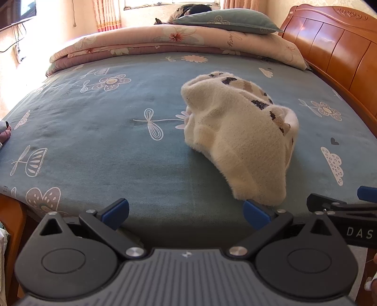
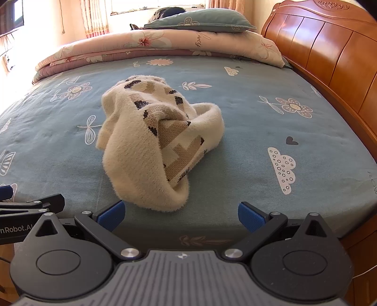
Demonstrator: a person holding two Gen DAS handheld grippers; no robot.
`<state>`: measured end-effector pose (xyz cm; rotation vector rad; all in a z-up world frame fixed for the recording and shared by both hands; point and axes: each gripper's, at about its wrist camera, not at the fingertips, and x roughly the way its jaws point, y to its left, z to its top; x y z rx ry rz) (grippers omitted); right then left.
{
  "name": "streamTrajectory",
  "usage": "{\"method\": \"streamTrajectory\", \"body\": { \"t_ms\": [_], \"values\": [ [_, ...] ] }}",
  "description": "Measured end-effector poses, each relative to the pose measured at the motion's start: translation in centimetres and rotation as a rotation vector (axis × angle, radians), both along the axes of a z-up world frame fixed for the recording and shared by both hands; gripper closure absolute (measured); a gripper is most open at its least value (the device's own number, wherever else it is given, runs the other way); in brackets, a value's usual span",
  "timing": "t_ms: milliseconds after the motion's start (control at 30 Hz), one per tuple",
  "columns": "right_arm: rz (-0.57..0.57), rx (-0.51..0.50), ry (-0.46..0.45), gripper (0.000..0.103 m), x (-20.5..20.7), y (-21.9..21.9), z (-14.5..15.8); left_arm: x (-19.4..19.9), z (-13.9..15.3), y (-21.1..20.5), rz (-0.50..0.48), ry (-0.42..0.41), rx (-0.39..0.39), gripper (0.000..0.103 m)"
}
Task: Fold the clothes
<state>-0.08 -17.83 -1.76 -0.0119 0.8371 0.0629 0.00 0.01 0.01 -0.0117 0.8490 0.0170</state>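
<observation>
A sunny bedroom, with a big bed under a blue sheet (image 1: 106,146) full of drawn flowers and clouds. On that sheet, one crumpled sweater (image 1: 238,141), cream and fuzzy with tan and dark shapes, all in a heap. Just in front of the sweater's near tip, the left gripper (image 1: 186,213) and the right gripper (image 2: 181,215) side by side, both tipped down toward the bed, both with jaws wide open and holding nothing. No pad on the wool yet, though one blue pad of the left gripper is very close to the tip. Probably light, soft and floppy, sure to sag and droop when lifted, not likely to break. Fluffy wool, so likely not slippery for the pads, but maybe stretchy if pulled hard. Sleeves and bottom edge too bunched up to pick out. Best guess for a hold: pinch the thick rolled edge at the near end, one gripper on each side, then pull apart to spread it flat before any folding. Around the sweater, plenty of smooth flat sheet. Beyond the sweater, a folded pink flowery quilt (image 1: 165,42) with a blue-green pillow (image 1: 226,21) on top. To the right of the sweater, a shiny wooden headboard (image 1: 341,54). Far beyond the sweater, curtains (image 1: 106,14) and a bright window.
</observation>
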Motion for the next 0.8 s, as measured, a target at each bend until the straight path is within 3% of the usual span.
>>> {"method": "streamTrajectory", "body": {
  "t_ms": [800],
  "values": [
    [0.0, 0.003, 0.005, 0.0, 0.03, -0.3, 0.11, 0.05, 0.42, 0.03, 0.008, 0.002, -0.016, 0.0]
  ]
}}
